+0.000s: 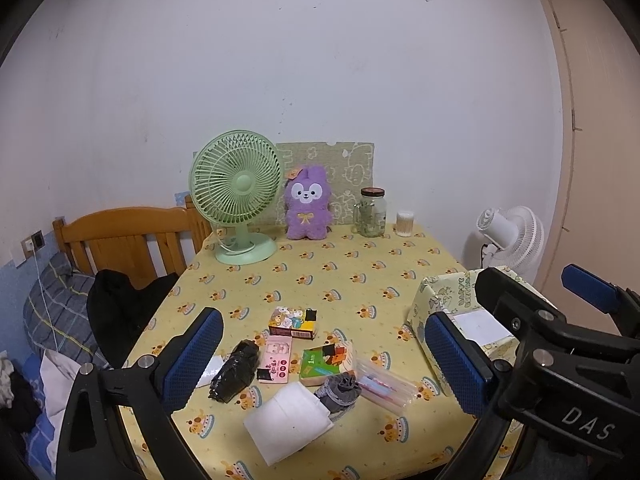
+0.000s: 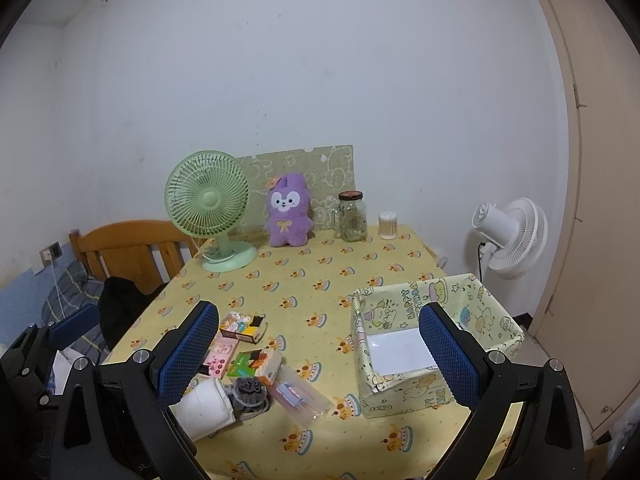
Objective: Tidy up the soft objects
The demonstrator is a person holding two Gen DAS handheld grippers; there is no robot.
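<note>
Both tools hover spread over the table, gripping nothing.

The left tool (image 1: pixel 320 360) and right tool (image 2: pixel 320 356) gape above the clutter; the grey sock (image 1: pixel 339 390) lies left of the papered box (image 2: pixel 436 344) (touching a white pad (image 1: pixel 288 420)).

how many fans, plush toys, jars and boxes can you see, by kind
fans: 2, green desk fan and white floor fan
plush toys: 1, purple plush
jars: 1, glass jar
boxes: 1, paper-wrapped box
total: 5
</note>
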